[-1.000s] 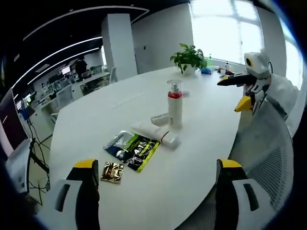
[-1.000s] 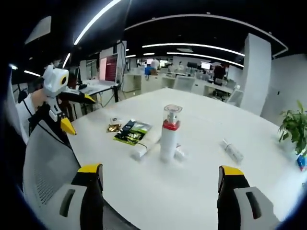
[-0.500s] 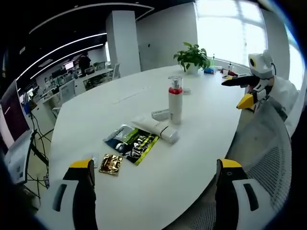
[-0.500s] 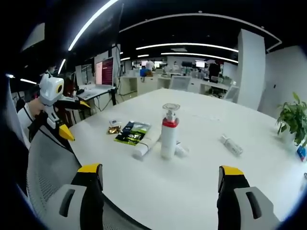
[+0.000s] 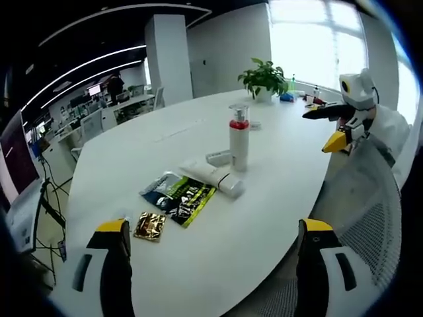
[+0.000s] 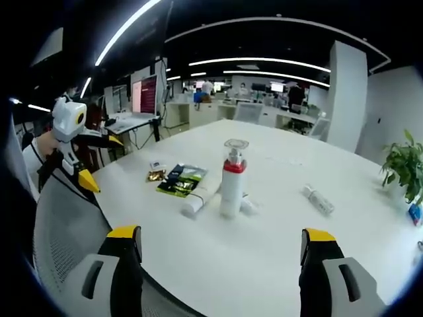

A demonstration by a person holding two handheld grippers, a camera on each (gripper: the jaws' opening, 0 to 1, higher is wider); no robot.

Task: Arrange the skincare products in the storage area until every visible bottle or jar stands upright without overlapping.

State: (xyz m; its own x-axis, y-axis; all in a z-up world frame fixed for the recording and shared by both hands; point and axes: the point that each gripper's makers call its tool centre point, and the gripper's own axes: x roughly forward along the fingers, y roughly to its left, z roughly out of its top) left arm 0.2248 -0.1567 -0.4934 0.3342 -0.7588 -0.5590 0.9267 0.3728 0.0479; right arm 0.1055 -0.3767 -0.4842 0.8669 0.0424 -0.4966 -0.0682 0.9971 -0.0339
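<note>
A tall white bottle (image 5: 238,145) (image 6: 230,187) with a red band and clear cap stands upright mid-table. A white tube (image 5: 215,178) (image 6: 197,201) lies flat beside it, and a small white item (image 5: 217,157) (image 6: 249,207) lies behind the bottle. A dark and green sachet (image 5: 178,197) (image 6: 180,181) and a gold sachet (image 5: 150,226) (image 6: 156,175) lie flat. Another white tube (image 6: 318,200) lies further off. My left gripper (image 5: 210,264) (image 6: 82,158) is open, short of the table edge. My right gripper (image 6: 222,264) (image 5: 334,125) is open too, with nothing between its jaws.
The white table (image 5: 158,142) (image 6: 284,251) is large and oval. A potted plant (image 5: 263,79) (image 6: 403,173) stands at its far end with small items nearby. A mesh chair back (image 5: 370,211) (image 6: 63,228) sits at the table edge. Desks and monitors fill the office behind.
Both views shifted slightly as the hands moved; the things on the table kept their places. Both grippers stay open.
</note>
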